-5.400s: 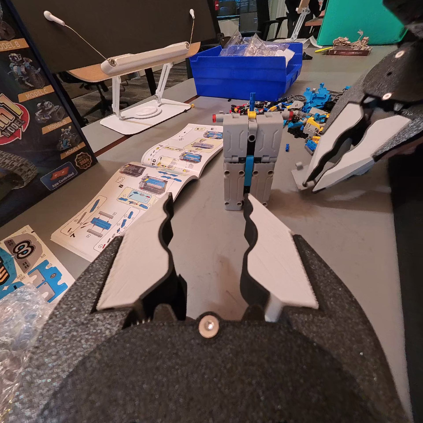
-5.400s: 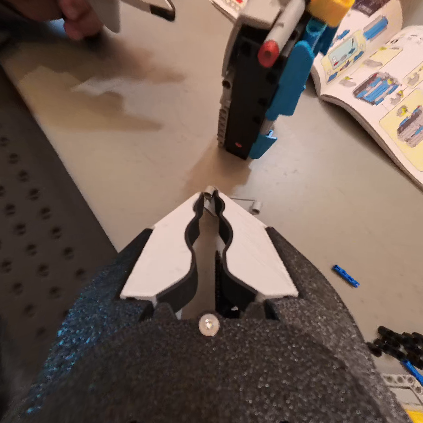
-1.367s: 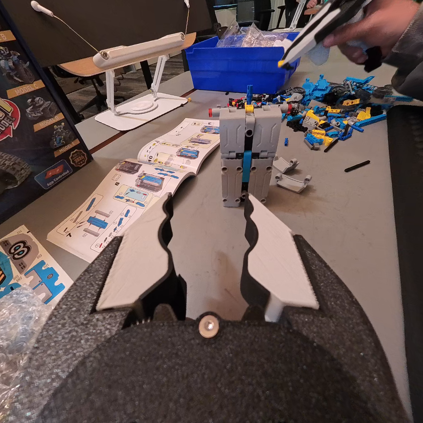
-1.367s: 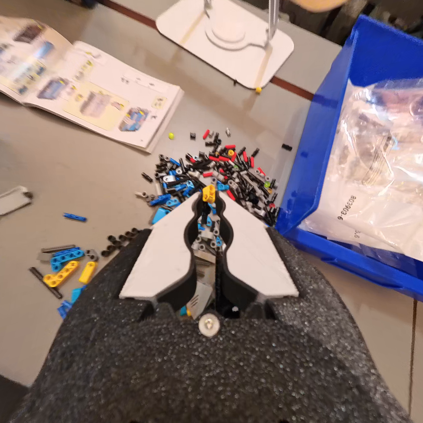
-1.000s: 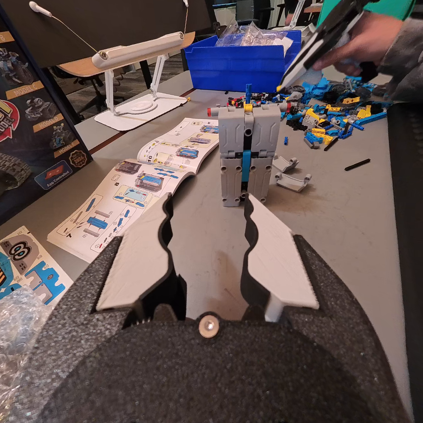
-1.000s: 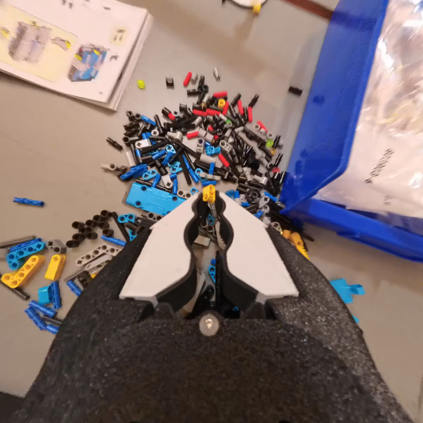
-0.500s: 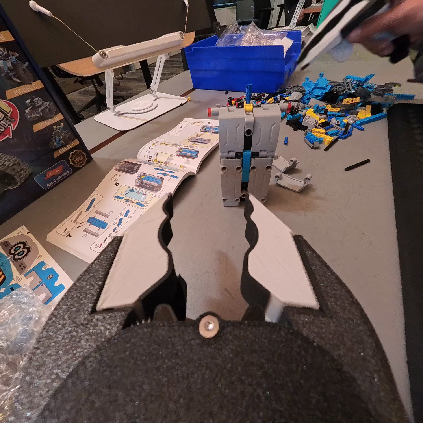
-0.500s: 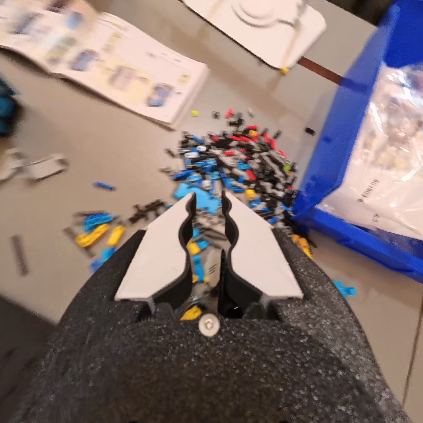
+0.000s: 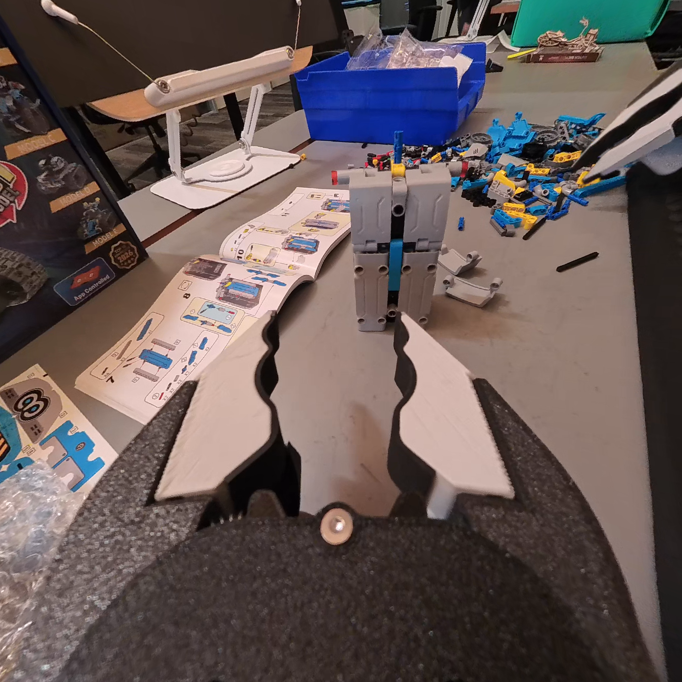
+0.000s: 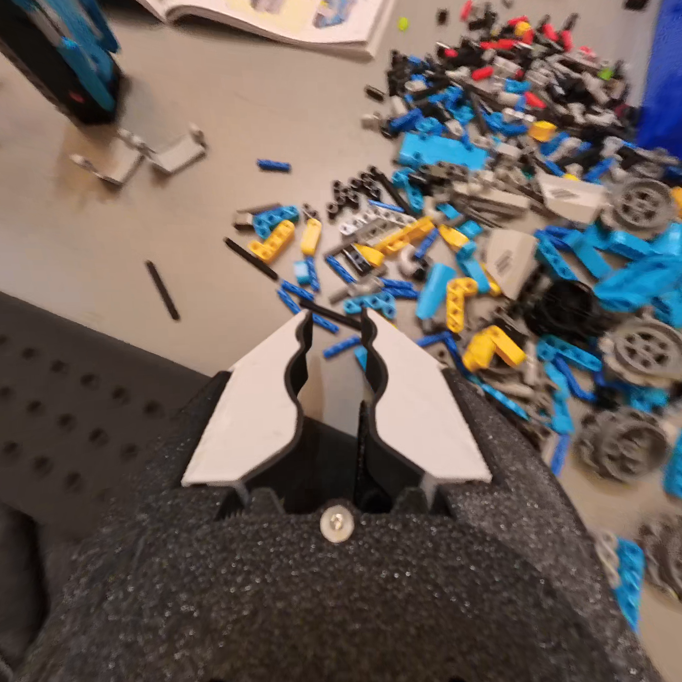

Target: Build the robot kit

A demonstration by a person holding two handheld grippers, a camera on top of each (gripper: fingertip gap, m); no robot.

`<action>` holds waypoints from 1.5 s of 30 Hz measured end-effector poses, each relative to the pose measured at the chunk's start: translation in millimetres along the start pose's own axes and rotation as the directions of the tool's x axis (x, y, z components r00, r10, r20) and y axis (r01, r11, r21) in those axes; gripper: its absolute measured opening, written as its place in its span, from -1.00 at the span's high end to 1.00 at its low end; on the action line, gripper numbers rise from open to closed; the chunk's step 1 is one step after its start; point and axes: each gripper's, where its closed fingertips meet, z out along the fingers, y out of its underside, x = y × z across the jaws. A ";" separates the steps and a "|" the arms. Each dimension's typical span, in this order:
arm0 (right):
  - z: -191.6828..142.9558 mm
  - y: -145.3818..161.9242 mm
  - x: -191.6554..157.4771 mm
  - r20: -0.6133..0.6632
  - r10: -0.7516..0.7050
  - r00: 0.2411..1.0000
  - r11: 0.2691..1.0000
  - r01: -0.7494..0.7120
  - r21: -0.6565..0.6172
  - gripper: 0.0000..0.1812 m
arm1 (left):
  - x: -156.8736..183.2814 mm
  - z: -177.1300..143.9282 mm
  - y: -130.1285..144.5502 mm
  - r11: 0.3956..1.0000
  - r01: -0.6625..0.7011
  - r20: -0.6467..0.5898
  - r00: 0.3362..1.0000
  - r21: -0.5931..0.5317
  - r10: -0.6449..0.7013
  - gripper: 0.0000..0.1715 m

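A grey, black and blue brick assembly (image 9: 396, 243) stands upright on the grey table (image 9: 516, 369). My left gripper (image 9: 336, 317) is open and empty just in front of its base, not touching it. My right gripper (image 10: 334, 315) is open and empty, low over the near edge of a pile of loose blue, yellow, black and grey pieces (image 10: 479, 236). It also shows at the right edge of the left wrist view (image 9: 590, 173), over the pile (image 9: 524, 173). Two grey curved panels (image 9: 467, 278) lie right of the assembly. The assembly shows blurred at the top left of the right wrist view (image 10: 70, 70).
An open instruction booklet (image 9: 228, 288) lies left of the assembly. A blue bin (image 9: 387, 92) with plastic bags stands behind. A white lamp stand (image 9: 217, 110), a dark printed box (image 9: 55, 206), a sticker sheet (image 9: 48, 428) and bubble wrap (image 9: 26, 516) are at left. A black perforated mat (image 10: 73, 387) borders the table. The tips of one gripper are about 35 cm away from the tips of the other.
My right gripper let go of a small yellow piece over the pile, opened, and swung back toward the pile's near edge. My left gripper stayed still and open.
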 end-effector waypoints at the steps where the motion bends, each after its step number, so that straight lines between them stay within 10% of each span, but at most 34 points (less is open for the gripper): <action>1: 6.8 -5.9 -7.5 0.008 -0.012 1.000 1.000 0.012 -0.002 0.70 | -0.2 0.2 0.2 1.000 0.001 0.001 1.000 -0.002 -0.001 0.27; 18: 49.8 -45.1 -20.7 -0.076 -0.136 0.988 0.991 0.135 -0.023 0.92 | 1.5 -0.5 -0.2 1.000 -0.024 0.008 1.000 0.003 0.024 0.28; 24: 64.6 -50.5 -150.7 0.253 -0.324 0.912 0.945 0.325 0.039 0.91 | 0.0 -0.8 -0.3 1.000 -0.010 0.007 1.000 0.005 0.010 0.27; 31: 87.0 -31.6 -156.7 0.206 -0.292 0.934 0.944 0.316 -0.092 0.90 | 2.5 -0.1 1.3 0.999 -0.032 0.006 0.999 -0.005 0.032 0.28; 36: 72.1 -42.6 -131.0 0.149 -0.277 0.949 0.958 0.285 -0.034 0.67 | 0.7 -0.8 0.7 1.000 -0.016 0.006 1.000 0.000 0.016 0.28; 45: -23.0 12.1 81.8 -0.287 0.015 0.958 0.997 -0.037 -0.071 0.71 | -0.3 -0.7 1.0 1.000 -0.007 0.005 1.000 -0.001 0.007 0.27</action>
